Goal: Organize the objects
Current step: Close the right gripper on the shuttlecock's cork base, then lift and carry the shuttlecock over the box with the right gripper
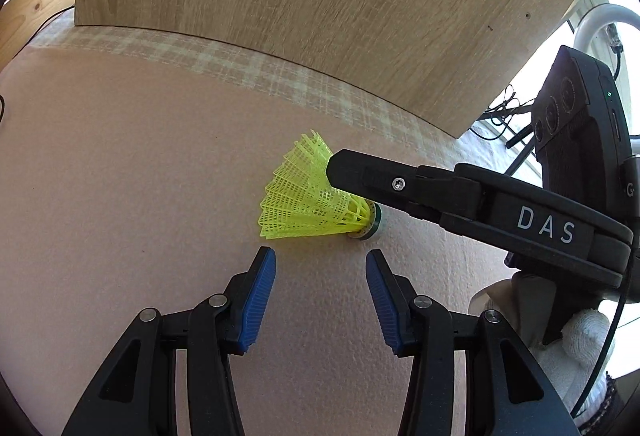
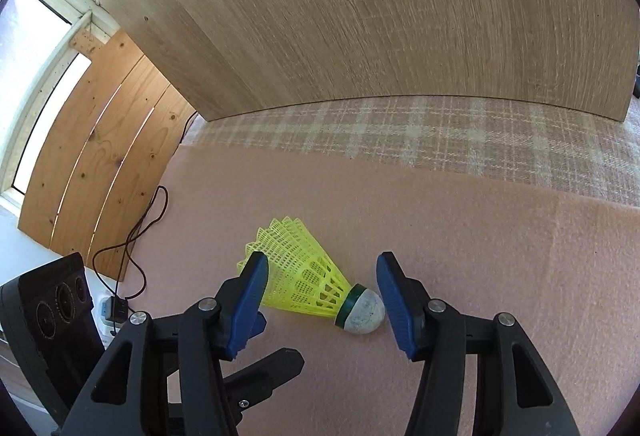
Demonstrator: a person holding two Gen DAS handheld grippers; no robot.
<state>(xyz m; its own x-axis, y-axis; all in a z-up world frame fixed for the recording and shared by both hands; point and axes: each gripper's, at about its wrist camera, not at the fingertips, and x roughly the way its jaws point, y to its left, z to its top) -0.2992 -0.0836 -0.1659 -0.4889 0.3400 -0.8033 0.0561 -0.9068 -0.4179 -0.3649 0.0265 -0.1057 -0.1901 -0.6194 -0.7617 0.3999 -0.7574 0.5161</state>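
A yellow plastic shuttlecock [image 1: 300, 203] with a grey cork tip and green band lies on its side on the pink foam mat [image 1: 140, 175]. In the right wrist view the shuttlecock [image 2: 304, 276] lies between the blue pads of my right gripper [image 2: 322, 262]. The left pad covers the skirt's edge and the right pad stands just beside the cork, with no visible squeeze. In the left wrist view the right gripper [image 1: 340, 179] reaches in from the right over the shuttlecock. My left gripper [image 1: 320, 260] is open and empty, its tips just short of the shuttlecock.
An upright wooden board [image 2: 360, 15] closes off the back, with a plaid cloth [image 2: 440, 139] at its foot. A slatted wood panel [image 2: 100, 155] and a black cable [image 2: 136, 236] are at the left. A white-gloved hand [image 1: 580, 336] holds the right gripper.
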